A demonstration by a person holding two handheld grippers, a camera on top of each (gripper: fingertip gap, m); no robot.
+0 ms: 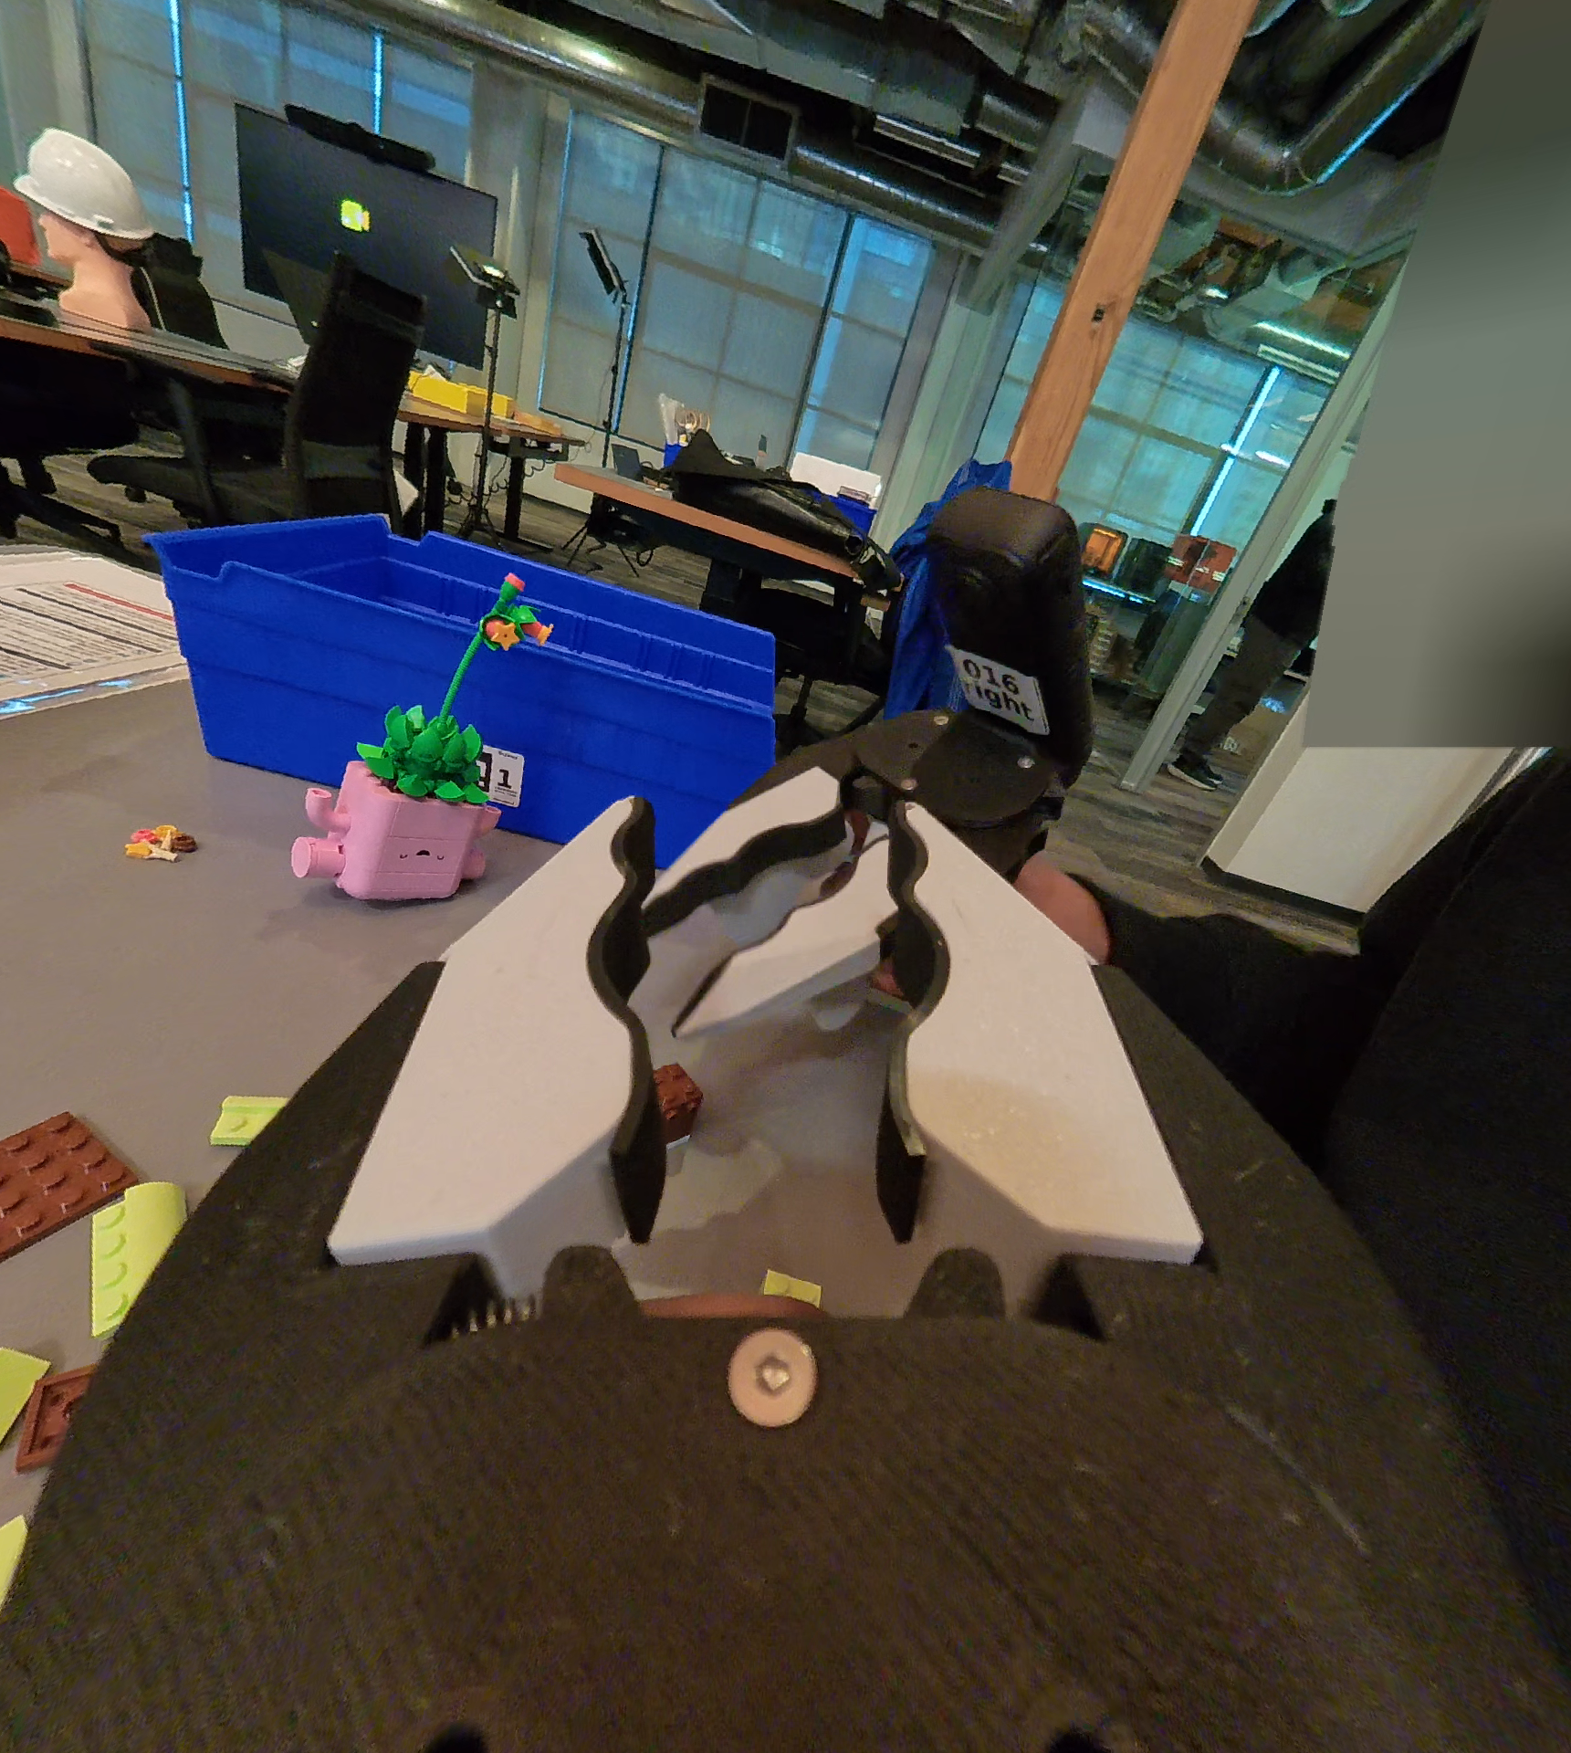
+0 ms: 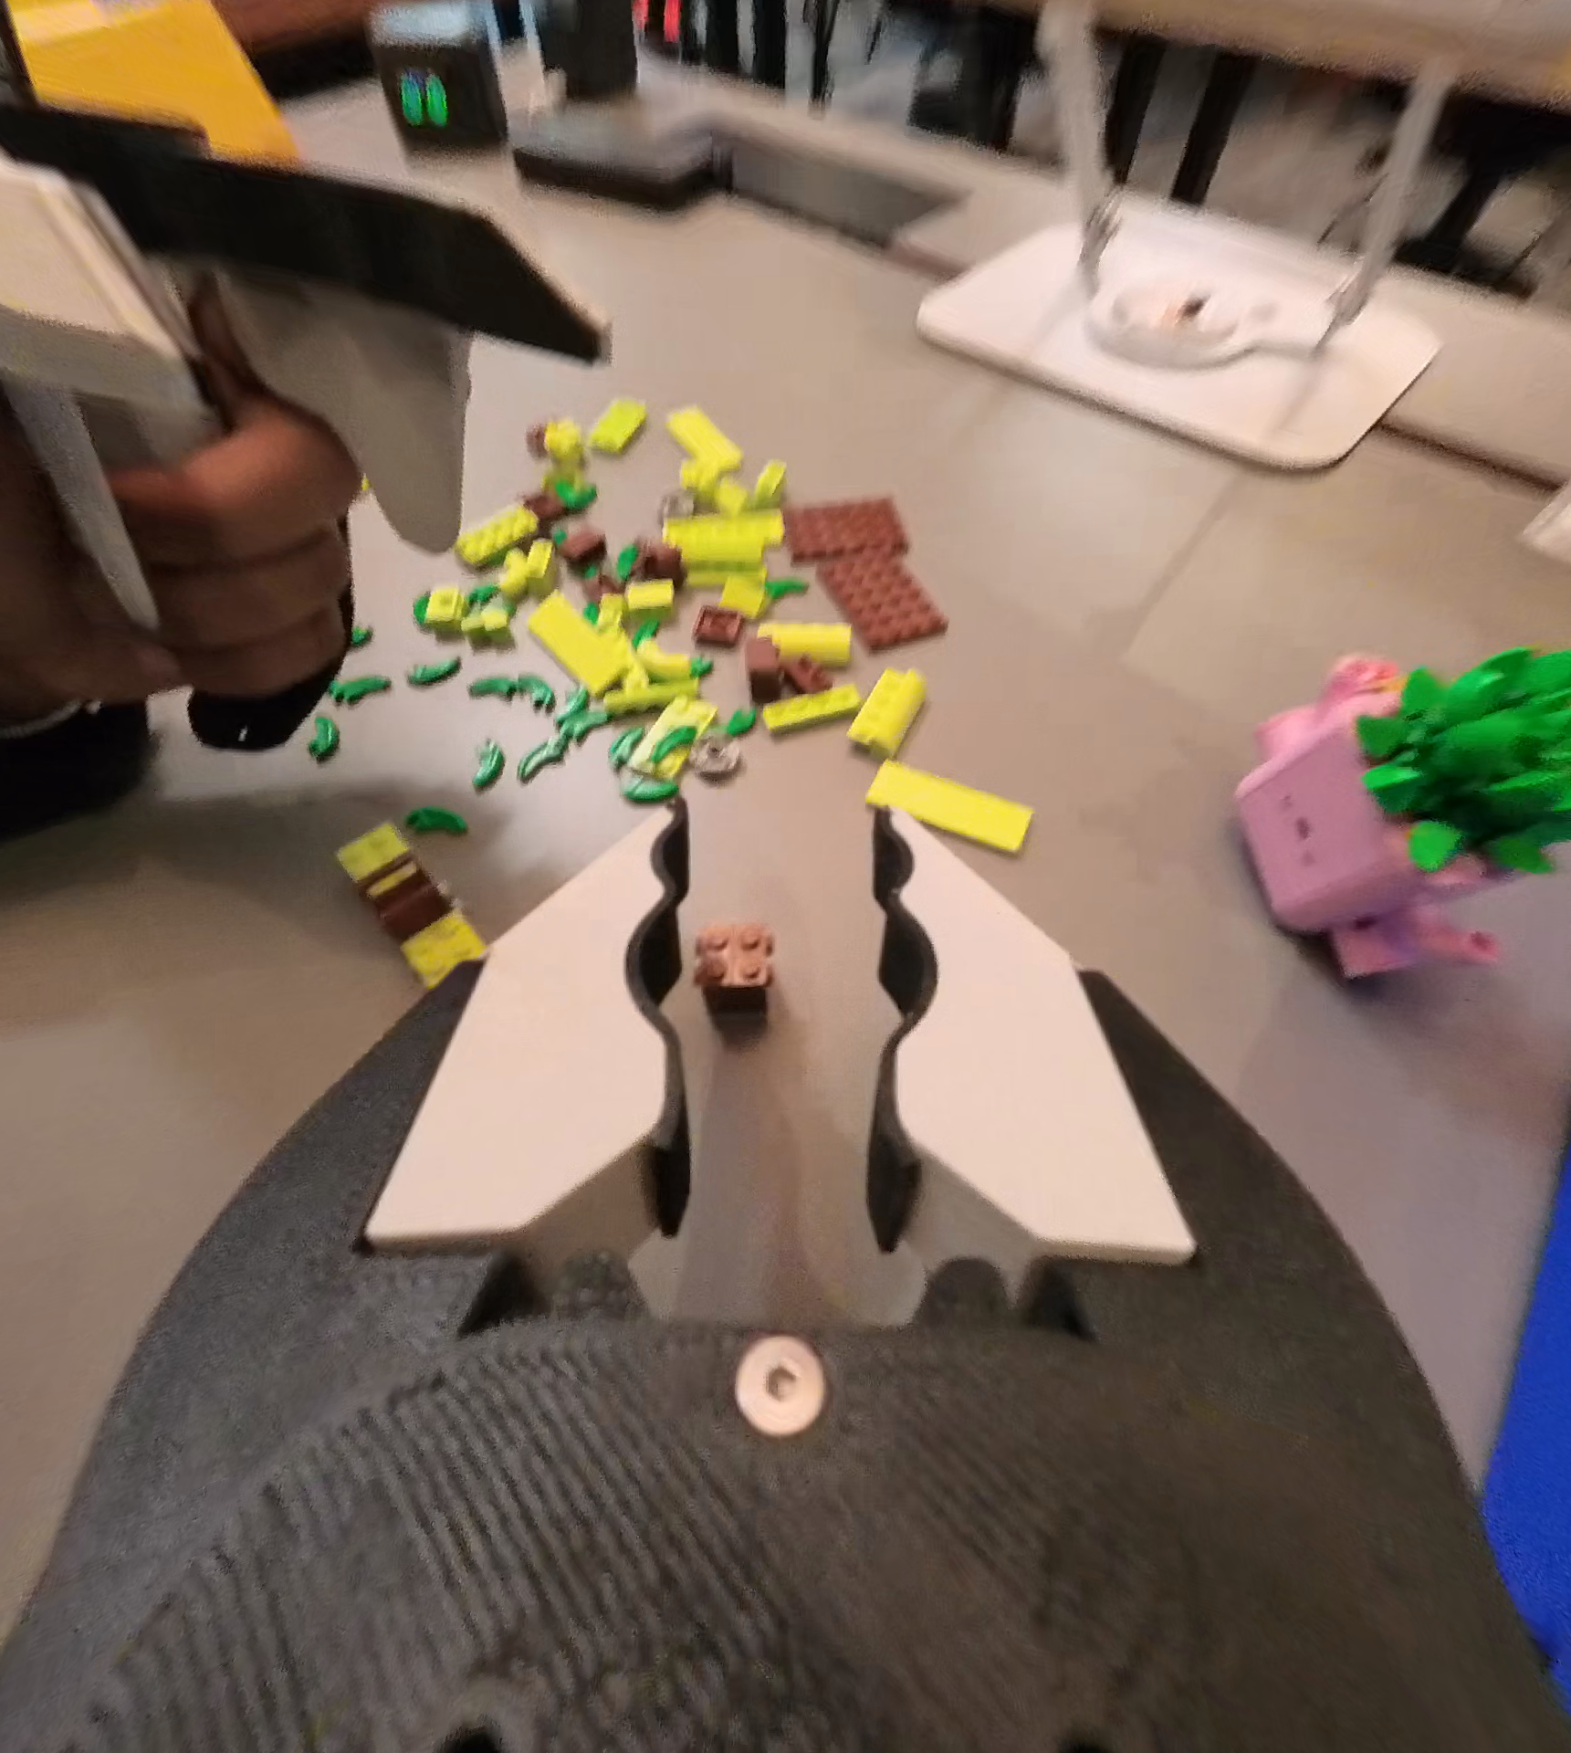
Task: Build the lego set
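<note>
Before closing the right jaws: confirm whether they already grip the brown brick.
No: the brown brick sits on the table between the open right gripper, touching neither side.

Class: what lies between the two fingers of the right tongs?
A small brown square Lego brick stands on the grey table between the open right tongs, untouched, as the right wrist view shows.

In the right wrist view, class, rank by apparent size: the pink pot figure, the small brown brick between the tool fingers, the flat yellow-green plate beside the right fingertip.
1. pink pot figure
2. yellow-green plate
3. brown brick
</note>
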